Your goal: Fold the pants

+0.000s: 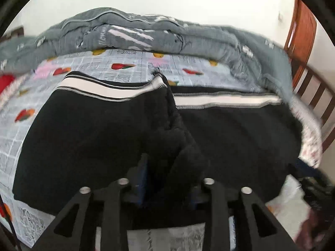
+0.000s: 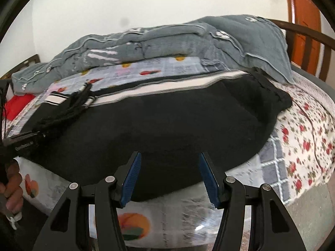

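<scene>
Black pants point(image 1: 83, 138) with a white side stripe point(image 1: 219, 101) lie spread across the bed. My left gripper point(image 1: 167, 177) is shut on a bunched ridge of the black fabric, which rises from between its fingers toward the stripe. In the right wrist view the pants point(image 2: 167, 125) fill the middle. My right gripper point(image 2: 168, 167) is open and empty, its blue pads point(image 2: 132, 177) just over the pants' near edge. The left gripper point(image 2: 23, 142) shows at the far left, holding a lifted fold.
A grey quilt point(image 1: 146, 33) is heaped along the far side of the bed. The printed bedsheet point(image 1: 25, 96) lies under the pants. A wooden bed rail point(image 1: 314, 96) and an orange door point(image 2: 303, 21) are at the right. A floral cover point(image 2: 303, 146) drapes the right corner.
</scene>
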`<state>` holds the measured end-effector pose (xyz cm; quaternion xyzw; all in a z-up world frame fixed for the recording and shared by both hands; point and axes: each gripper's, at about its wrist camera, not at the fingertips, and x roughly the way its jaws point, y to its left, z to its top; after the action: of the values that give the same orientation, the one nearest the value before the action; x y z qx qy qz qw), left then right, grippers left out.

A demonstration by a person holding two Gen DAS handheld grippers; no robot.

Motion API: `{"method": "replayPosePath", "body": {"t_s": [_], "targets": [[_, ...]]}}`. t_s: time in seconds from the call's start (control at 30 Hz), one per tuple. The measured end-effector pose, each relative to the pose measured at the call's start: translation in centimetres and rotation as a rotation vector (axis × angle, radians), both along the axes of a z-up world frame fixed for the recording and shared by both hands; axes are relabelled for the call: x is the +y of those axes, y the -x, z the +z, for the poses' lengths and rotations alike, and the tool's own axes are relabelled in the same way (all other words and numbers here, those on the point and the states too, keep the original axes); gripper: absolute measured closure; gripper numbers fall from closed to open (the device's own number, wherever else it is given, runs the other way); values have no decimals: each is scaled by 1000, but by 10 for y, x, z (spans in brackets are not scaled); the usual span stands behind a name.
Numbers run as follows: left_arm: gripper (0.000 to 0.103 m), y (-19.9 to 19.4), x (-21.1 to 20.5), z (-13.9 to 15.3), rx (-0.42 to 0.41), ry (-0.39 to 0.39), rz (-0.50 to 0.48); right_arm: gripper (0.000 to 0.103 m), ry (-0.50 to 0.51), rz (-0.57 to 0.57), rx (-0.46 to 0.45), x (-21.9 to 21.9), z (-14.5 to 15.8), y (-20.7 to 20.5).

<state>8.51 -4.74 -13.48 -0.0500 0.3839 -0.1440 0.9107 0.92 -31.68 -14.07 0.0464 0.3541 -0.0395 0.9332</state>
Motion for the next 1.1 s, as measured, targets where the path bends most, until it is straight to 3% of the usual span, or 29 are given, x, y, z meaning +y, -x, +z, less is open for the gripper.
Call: {"method": "replayPosePath", "body": {"t_s": [0.1,0.13,0.3,0.57,0.63,0.67,0.7,0.73,0.77,0.8,0.87,0.93,1.1], "targets": [[44,10,31,13,-47,47,29,46,-19,40,-14,16,9,-9],[42,13,41,16,-62,57,29,46,-26,53,-19,23,12,-14],[41,25,96,27,-139,-6,156,46,-86,137,-37,63,28,-39],[41,29,183,18,-99,44,333,46,-125,290,-12,133,21,-71],[41,29,199,11,-74,72,362,50,-114,338,15,152,12,-78],[41,28,205,8,-62,82,374,60,-98,353,32,159,6,-83],[41,29,213,4,-55,94,383,81,-77,369,52,167,0,-86],[41,30,218,3,-53,99,390,83,-63,392,63,173,-4,-87],[41,30,221,2,-53,100,398,93,-33,390,45,176,-4,-84],[41,31,225,0,-56,101,405,93,-18,401,-6,176,1,-76],[41,34,232,-1,-60,108,411,95,-145,422,-88,156,15,-60],[41,33,237,-4,-59,118,414,95,-209,392,-116,137,18,-50],[41,24,238,-10,-44,132,405,94,-104,393,47,142,-24,-60]]}}
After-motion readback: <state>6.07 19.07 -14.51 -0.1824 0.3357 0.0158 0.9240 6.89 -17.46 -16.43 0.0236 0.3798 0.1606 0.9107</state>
